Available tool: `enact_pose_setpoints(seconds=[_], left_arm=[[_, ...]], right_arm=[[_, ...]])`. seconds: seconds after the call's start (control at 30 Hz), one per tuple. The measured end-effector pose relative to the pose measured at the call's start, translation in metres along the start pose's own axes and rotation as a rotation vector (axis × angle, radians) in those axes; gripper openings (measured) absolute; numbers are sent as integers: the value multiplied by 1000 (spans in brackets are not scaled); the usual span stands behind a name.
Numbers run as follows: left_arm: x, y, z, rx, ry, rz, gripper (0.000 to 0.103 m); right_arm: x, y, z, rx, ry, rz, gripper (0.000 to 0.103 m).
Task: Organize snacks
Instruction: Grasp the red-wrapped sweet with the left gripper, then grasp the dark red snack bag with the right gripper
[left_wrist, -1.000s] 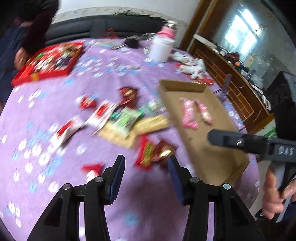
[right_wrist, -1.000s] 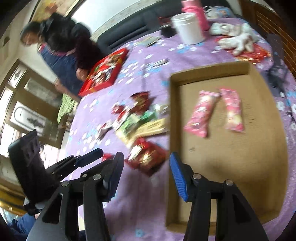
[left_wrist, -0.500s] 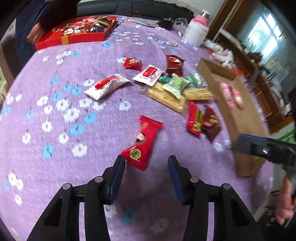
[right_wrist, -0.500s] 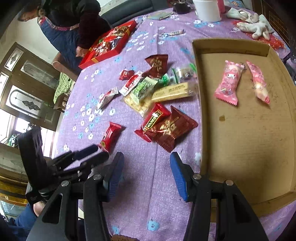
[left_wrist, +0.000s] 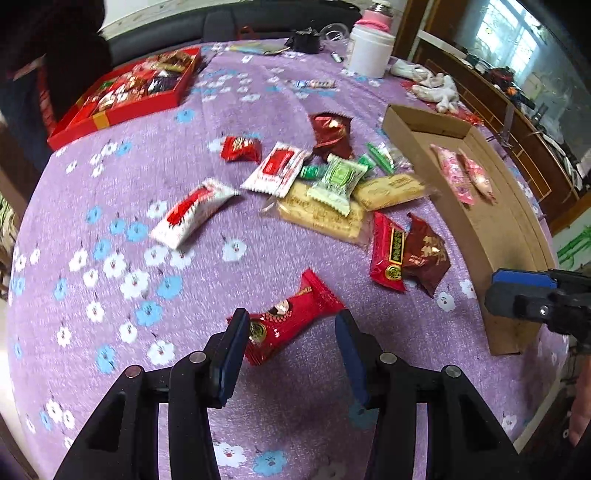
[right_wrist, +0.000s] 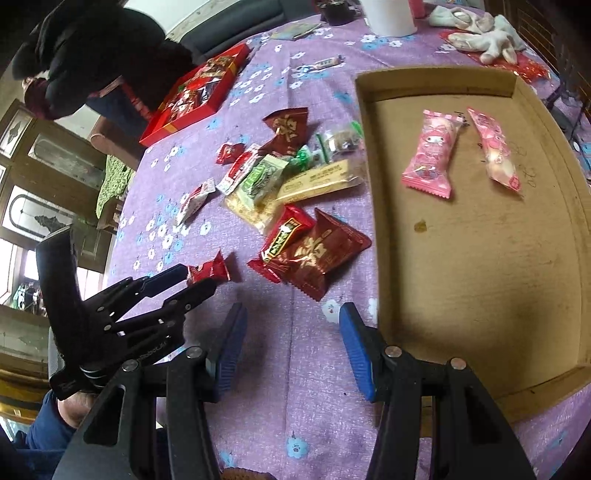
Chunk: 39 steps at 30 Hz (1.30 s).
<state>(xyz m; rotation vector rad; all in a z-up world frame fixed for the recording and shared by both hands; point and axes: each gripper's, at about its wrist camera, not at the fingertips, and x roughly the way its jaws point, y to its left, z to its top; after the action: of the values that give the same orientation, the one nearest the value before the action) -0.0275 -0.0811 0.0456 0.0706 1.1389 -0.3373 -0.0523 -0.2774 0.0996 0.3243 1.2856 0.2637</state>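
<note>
My left gripper (left_wrist: 291, 345) hangs with its jaws apart around the near end of a red snack packet (left_wrist: 291, 321) on the purple flowered tablecloth (left_wrist: 110, 221); whether the pads touch it I cannot tell from that view. The right wrist view shows the same packet (right_wrist: 207, 271) between those fingers, unpinched as far as I can see. My right gripper (right_wrist: 291, 345) is also parted, with only cloth between its jaws. Only the right view shows the whole floor of the cardboard tray (right_wrist: 461, 277) on the right, holding two pink packets (right_wrist: 432, 153) (the left view sees mostly its wall). The loose snack pile (left_wrist: 332, 188) lies farther off, left of the tray.
</note>
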Motion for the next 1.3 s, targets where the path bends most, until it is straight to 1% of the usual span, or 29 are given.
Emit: enact_pose_setpoints(seconds=[0.07,0.13,0.23,0.3,0.37,0.43,0.5,0.53,0.57,0.63,0.7,0.77,0.83,0.97,1.03,1.1,1.17,1.23,1.3], left_arm=[[-6,3,4,24,-19,-1,51],[-7,11,9,36,-30,-18,51],[2,14,18,64,-11,-90,51],[12,10,19,95,6,-84,51],[20,2,17,133,36,-93,51],[24,-5,11,173,41,-68,51],[29,-9,3,192,54,-53,50],[27,-9,0,194,34,-37,45],[26,-9,-4,191,26,-18,41],[23,-9,-8,186,10,2,23],[21,-5,-12,152,4,2,20],[20,-3,-15,132,2,8,19],[18,-2,-18,131,3,13,19],[18,-3,-21,121,-2,21,19],[18,-3,-22,115,-6,20,19],[18,-3,-21,117,-9,21,19],[18,-3,-21,118,-12,21,20],[19,-2,-20,115,-14,20,20],[19,-2,-19,115,-17,17,20]], right_arm=[[-2,-2,0,8,-5,-3,51],[-3,-3,0,11,-9,-4,51],[-3,-5,0,22,-7,-3,51],[-2,-5,-1,30,-4,-1,51],[-1,-5,0,31,-3,-1,51],[-1,-5,0,29,-5,-4,51],[-1,-5,2,32,-4,-4,51],[0,-5,4,37,-3,-4,51],[1,-6,6,44,-1,-1,51],[3,-6,12,57,4,2,51],[7,-6,21,77,13,-6,51],[12,-5,30,104,23,1,49],[20,-5,37,142,51,-25,47],[40,-12,43,249,120,-60,46],[49,-13,46,275,135,-89,46],[56,-12,47,275,141,-113,44],[60,-6,52,245,128,-155,42],[64,0,53,201,129,-176,37],[66,4,52,154,132,-175,28]])
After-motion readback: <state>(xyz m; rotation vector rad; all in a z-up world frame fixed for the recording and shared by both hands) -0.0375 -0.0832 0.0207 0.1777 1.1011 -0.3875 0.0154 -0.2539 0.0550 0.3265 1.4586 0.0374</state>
